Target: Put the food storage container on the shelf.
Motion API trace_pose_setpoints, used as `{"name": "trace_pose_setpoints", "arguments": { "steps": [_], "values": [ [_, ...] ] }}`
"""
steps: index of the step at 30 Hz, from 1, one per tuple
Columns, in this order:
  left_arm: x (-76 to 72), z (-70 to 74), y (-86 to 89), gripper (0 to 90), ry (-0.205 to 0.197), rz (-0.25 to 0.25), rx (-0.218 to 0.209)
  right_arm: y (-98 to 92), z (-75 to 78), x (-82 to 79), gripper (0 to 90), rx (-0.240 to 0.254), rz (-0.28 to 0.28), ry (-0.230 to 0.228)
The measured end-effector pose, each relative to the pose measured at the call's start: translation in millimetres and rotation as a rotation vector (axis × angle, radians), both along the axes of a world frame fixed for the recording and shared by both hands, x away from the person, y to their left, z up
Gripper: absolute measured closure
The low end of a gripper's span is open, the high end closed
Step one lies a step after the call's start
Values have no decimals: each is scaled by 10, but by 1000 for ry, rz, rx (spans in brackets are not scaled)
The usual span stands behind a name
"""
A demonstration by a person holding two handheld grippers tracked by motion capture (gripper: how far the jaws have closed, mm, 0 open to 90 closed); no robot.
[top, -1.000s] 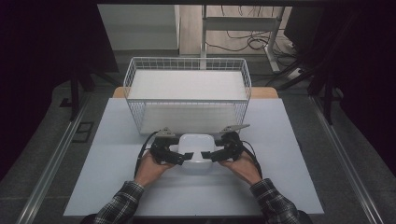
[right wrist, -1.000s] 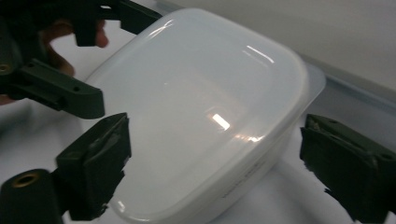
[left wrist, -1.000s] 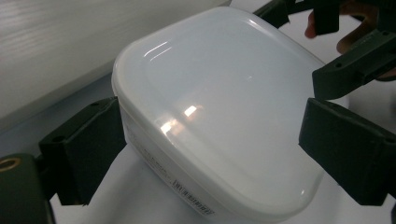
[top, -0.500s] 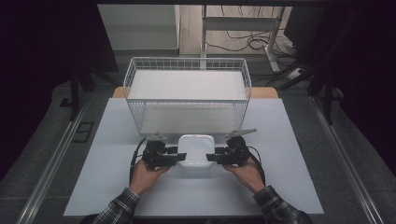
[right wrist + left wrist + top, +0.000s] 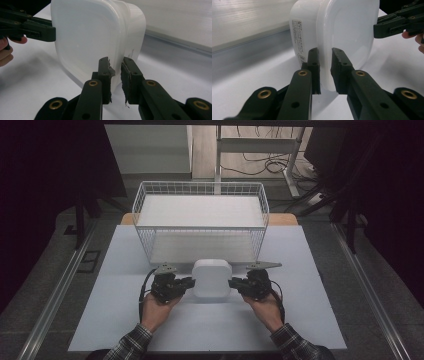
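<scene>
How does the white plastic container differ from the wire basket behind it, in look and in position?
The white plastic container has solid, milky walls and a lid; the wire basket is open white mesh with no lid. The container is much smaller. It is gripped at its rim by the left gripper and right gripper, while the basket stands untouched on the table. Both are white with rounded corners.

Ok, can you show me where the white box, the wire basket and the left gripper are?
white box [image 5: 212,277], high view, middle of its lid.
wire basket [image 5: 200,187], high view, far rim.
left gripper [image 5: 325,63], left gripper view, between its fingertips, clamped on the box's edge.
</scene>
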State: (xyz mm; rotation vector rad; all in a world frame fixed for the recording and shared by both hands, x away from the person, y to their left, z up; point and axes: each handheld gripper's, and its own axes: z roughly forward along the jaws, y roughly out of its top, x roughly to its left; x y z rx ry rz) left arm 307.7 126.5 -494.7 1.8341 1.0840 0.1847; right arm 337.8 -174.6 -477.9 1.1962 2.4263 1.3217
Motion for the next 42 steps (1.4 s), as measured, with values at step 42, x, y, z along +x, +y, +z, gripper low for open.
{"name": "trace_pose_setpoints", "arguments": {
  "steps": [42],
  "values": [
    [655, -63, 174, 750, -14, 109, -12, 300, -31, 721, 753, 39, -43, -20]
  ]
}}
